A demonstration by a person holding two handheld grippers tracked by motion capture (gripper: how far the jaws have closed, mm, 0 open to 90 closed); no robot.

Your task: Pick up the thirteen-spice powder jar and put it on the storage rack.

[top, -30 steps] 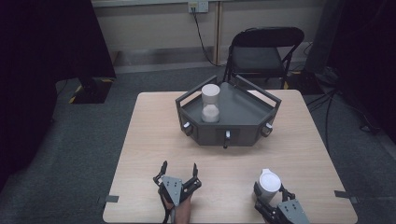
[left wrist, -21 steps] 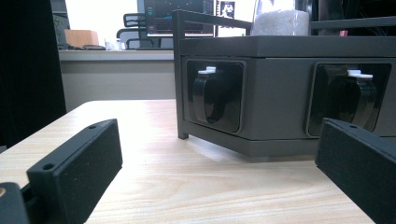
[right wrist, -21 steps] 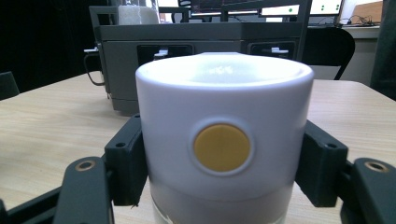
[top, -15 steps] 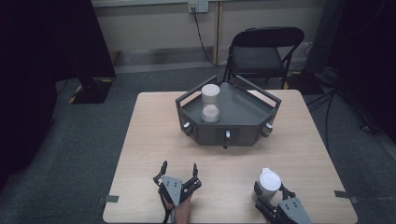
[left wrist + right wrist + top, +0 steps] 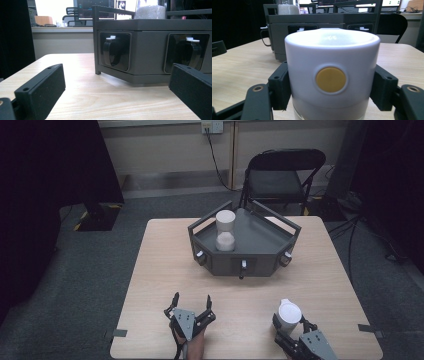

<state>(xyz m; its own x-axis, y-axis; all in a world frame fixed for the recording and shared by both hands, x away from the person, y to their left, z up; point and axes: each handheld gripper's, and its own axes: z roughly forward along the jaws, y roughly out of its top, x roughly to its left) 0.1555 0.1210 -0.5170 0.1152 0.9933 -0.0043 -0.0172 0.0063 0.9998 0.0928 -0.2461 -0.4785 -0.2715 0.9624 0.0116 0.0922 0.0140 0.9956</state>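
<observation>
A white cylindrical container point(image 5: 289, 313) with a yellow dot on its side point(image 5: 331, 79) stands at the table's near right, and my right gripper point(image 5: 290, 324) point(image 5: 331, 87) is shut on it, one black jaw pressed to each side. My left gripper point(image 5: 192, 301) rests open at the near middle of the table point(image 5: 160, 270), its jaws point(image 5: 117, 85) wide apart with nothing between them, facing the dark grey six-sided tray point(image 5: 260, 242) point(image 5: 150, 47). A white hourglass-shaped object point(image 5: 225, 231) point(image 5: 150, 10) stands upright in the tray's left part.
The tray has raised rails and black knobs with white tabs point(image 5: 114, 51) on its front faces point(image 5: 243, 268). A black folding chair point(image 5: 285, 175) stands behind the table. Bare tabletop lies between the grippers and the tray.
</observation>
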